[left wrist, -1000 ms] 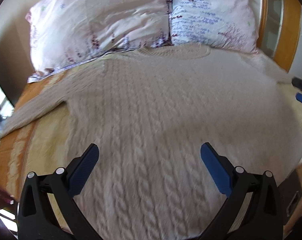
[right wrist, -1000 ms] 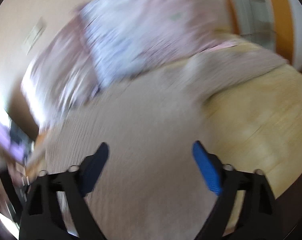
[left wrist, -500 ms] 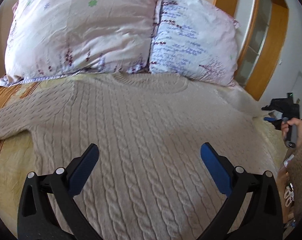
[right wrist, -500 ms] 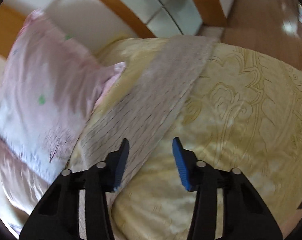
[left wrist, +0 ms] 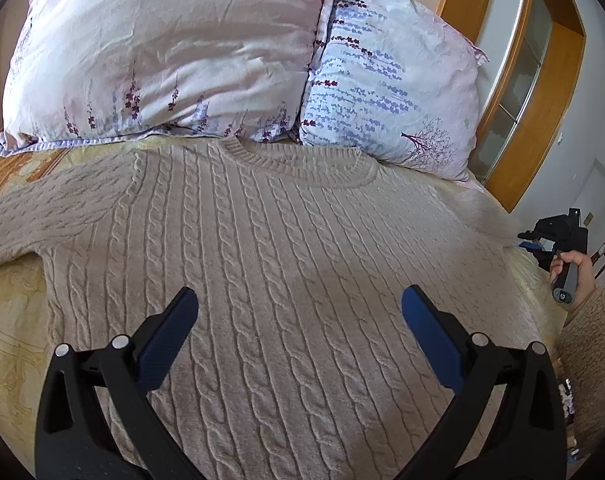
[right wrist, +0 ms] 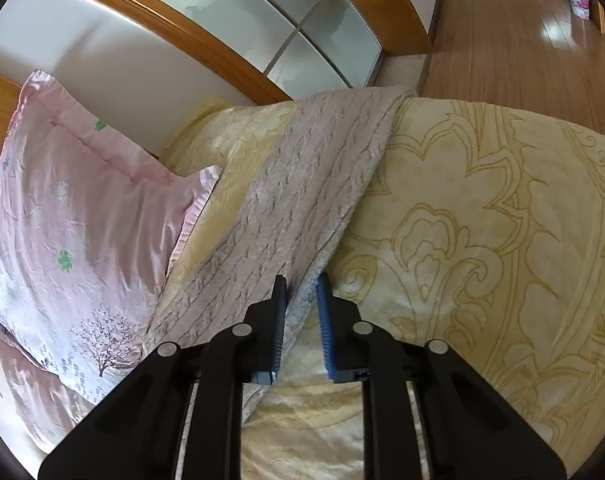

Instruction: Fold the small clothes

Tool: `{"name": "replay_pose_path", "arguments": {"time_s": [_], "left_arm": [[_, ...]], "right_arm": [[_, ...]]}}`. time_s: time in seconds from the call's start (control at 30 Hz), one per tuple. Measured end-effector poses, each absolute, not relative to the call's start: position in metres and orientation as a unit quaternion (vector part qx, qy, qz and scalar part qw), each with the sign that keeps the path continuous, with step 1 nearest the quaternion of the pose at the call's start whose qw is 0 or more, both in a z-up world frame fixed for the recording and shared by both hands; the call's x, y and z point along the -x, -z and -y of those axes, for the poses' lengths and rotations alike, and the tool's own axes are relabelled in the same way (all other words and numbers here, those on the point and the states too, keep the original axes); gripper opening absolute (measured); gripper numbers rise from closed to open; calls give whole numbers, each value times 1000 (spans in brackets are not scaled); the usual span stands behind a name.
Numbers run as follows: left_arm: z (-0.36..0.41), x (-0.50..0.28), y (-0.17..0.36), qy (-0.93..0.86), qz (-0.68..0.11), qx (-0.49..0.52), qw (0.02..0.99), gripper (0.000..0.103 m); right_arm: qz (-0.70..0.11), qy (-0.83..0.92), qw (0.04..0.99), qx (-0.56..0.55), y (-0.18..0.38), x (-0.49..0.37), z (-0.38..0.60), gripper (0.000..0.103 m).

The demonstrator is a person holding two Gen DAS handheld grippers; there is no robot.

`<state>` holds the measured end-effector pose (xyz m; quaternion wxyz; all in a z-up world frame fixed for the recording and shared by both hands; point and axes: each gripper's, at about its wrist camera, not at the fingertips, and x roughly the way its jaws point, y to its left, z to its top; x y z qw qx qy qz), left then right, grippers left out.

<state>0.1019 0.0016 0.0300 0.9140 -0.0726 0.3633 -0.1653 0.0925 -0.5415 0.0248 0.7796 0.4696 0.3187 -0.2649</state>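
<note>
A beige cable-knit sweater (left wrist: 286,264) lies flat on the bed, front up, its neck toward the pillows and both sleeves spread out. My left gripper (left wrist: 300,308) is open and empty, hovering above the sweater's middle. The right sleeve (right wrist: 302,200) runs across the yellow bedspread toward the bed's edge. My right gripper (right wrist: 301,284) is nearly closed, its jaws narrowly apart around the sleeve's near edge. It also shows at the right rim of the left wrist view (left wrist: 542,240), held in a hand.
Two floral pillows (left wrist: 174,52) (left wrist: 386,80) stand just behind the sweater's neck. The yellow patterned bedspread (right wrist: 482,240) covers the bed. A wooden-framed glass wardrobe (right wrist: 286,32) stands past the bed, with wooden floor (right wrist: 522,40) to the right.
My right gripper swung from the sweater's body to the right sleeve and closed its jaws down onto the sleeve edge. My left gripper stayed open and pulled back, so more of the sweater shows.
</note>
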Motion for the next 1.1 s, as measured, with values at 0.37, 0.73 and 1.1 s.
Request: {"name": "replay_pose_path", "arguments": {"time_s": [0.37,0.73,1.1], "left_arm": [[-17,-118,-57,178,-376,84,905,101],[-30,-150,-65,195,-373,150,895,101],[-39,-166,-42,186,-400,195,876,101]], "right_arm": [[-251,226,873,-351,-90,-96,493,10],[-309,-36,908,-281,-102,-137,327,9],[-377,-61,845,-375,-42,-137,310,26]]}}
